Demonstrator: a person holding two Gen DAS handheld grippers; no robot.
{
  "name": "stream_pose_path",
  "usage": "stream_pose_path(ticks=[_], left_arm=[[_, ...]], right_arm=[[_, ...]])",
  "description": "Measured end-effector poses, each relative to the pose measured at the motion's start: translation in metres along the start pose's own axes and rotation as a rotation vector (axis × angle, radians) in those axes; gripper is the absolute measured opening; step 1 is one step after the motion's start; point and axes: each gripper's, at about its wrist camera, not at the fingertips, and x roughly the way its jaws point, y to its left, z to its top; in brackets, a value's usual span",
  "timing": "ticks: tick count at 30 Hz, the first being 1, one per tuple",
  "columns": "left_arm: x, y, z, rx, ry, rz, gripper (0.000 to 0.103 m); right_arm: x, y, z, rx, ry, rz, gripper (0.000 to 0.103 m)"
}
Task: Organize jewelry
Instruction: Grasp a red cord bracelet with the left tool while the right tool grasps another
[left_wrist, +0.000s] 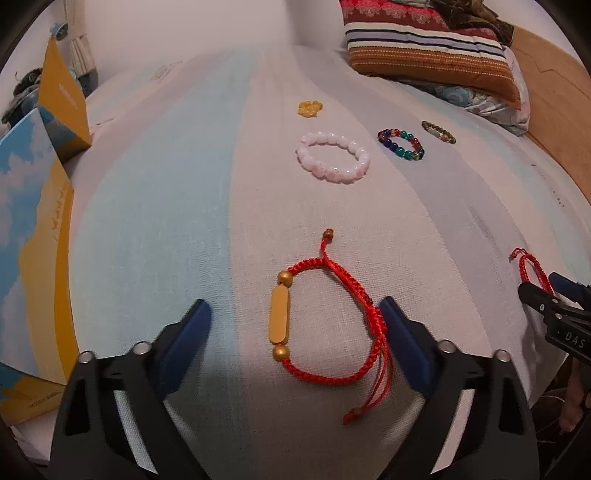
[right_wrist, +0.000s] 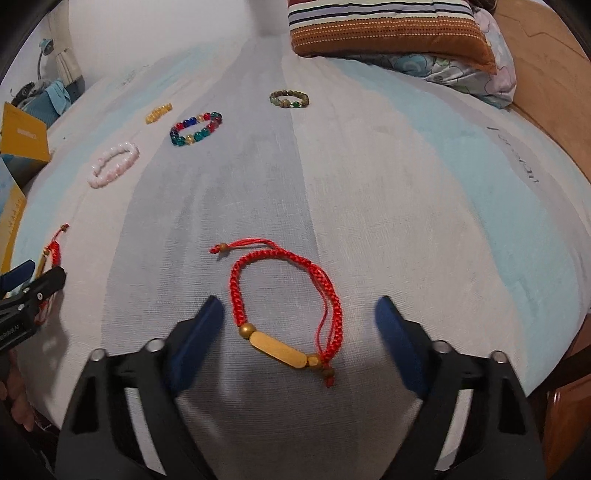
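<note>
Two red braided bracelets with gold bars lie on the striped sheet. One red bracelet (left_wrist: 325, 321) lies between the spread fingers of my open left gripper (left_wrist: 295, 314); its right side touches the right finger. The other red bracelet (right_wrist: 286, 314) lies between the fingers of my open right gripper (right_wrist: 299, 314). Farther back lie a pink bead bracelet (left_wrist: 332, 157), a multicolour bead bracelet (left_wrist: 400, 144), a brown-green bead bracelet (left_wrist: 439, 132) and a small yellow bead bracelet (left_wrist: 310, 109). The right gripper also shows at the right edge of the left wrist view (left_wrist: 550, 295).
A yellow and blue box (left_wrist: 33, 236) with its lid (left_wrist: 64, 99) stands at the bed's left edge. A striped pillow (left_wrist: 428, 48) lies at the back right. A wooden floor (left_wrist: 554, 110) borders the right side.
</note>
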Motion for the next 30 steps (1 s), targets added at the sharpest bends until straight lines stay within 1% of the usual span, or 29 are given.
stream_pose_path(ticks=[2, 3, 5, 7, 8, 9, 10, 12, 13, 14, 15, 23, 26, 30], left_arm=[[-0.002, 0.002, 0.0, -0.013, 0.001, -0.012, 0.069], [-0.002, 0.003, 0.001, -0.017, 0.002, -0.017, 0.066], [-0.003, 0.004, 0.0, -0.027, -0.001, -0.025, 0.052], [-0.004, 0.006, 0.0, -0.033, -0.003, -0.026, 0.046], [-0.004, 0.007, -0.001, -0.033, -0.003, -0.026, 0.043], [-0.005, 0.007, -0.001, -0.032, -0.004, -0.024, 0.041], [-0.006, 0.007, -0.001, -0.03, -0.004, -0.021, 0.035], [-0.007, 0.007, -0.002, -0.028, -0.005, -0.02, 0.026], [-0.007, 0.008, -0.002, -0.027, -0.005, -0.017, 0.018], [-0.007, 0.008, -0.002, -0.022, -0.006, -0.007, 0.009], [-0.007, 0.009, -0.002, -0.025, -0.009, -0.003, 0.008], [-0.014, 0.009, -0.002, -0.032, -0.036, 0.001, 0.008], [-0.015, 0.008, -0.002, -0.033, -0.038, 0.004, 0.008], [-0.017, 0.01, -0.003, -0.032, -0.042, 0.0, 0.008]], right_arm=[[-0.001, 0.002, 0.0, -0.007, -0.002, 0.002, 0.064], [-0.001, 0.003, -0.001, -0.013, -0.003, 0.0, 0.062], [-0.001, 0.004, -0.002, -0.019, -0.005, -0.003, 0.057], [-0.002, 0.004, -0.002, -0.023, -0.008, -0.006, 0.048], [-0.002, 0.006, -0.003, -0.033, -0.011, -0.014, 0.045], [-0.002, 0.006, -0.003, -0.039, -0.014, -0.018, 0.04], [-0.003, 0.007, -0.003, -0.039, -0.017, -0.016, 0.035], [-0.004, 0.007, -0.004, -0.036, -0.022, -0.012, 0.032], [-0.005, 0.006, -0.004, -0.032, -0.025, -0.012, 0.027], [-0.006, 0.006, -0.004, -0.033, -0.03, -0.007, 0.02], [-0.007, 0.006, -0.004, -0.034, -0.034, -0.009, 0.013], [-0.014, 0.004, -0.004, -0.016, -0.058, 0.01, 0.012], [-0.019, 0.004, -0.003, -0.009, -0.072, 0.035, 0.012], [-0.02, 0.005, -0.004, -0.009, -0.073, 0.036, 0.012]])
